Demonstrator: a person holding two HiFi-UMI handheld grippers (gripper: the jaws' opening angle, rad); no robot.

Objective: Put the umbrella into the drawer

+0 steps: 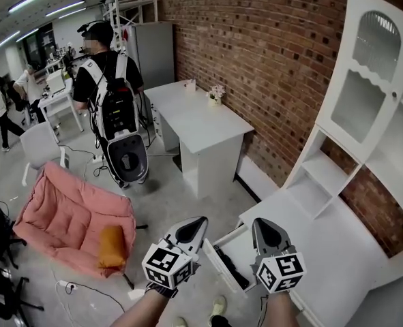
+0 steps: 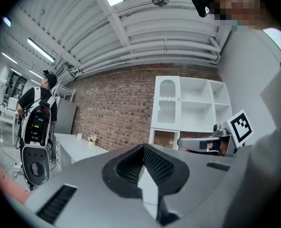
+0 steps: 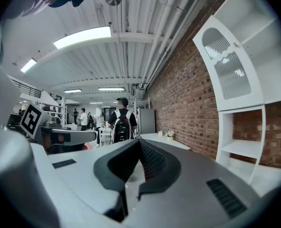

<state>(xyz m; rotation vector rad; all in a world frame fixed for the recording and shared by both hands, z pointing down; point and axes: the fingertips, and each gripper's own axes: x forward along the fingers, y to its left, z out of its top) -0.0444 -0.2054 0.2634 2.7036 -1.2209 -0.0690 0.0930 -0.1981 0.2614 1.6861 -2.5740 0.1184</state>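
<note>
Below the white desk a white drawer stands pulled out. A dark, long object that looks like the folded umbrella lies inside it. Both grippers are held up level, well above the drawer and close to the head camera. My left gripper sits to the left of the drawer, and its jaws meet with nothing between them. My right gripper hovers over the desk's front corner, also shut and empty. Each gripper's marker cube shows in the other's view.
A white hutch with shelves stands on the desk against the brick wall. Farther back is a second white table. A pink floor cushion with an orange pillow lies left. A person with a backpack stands beyond it.
</note>
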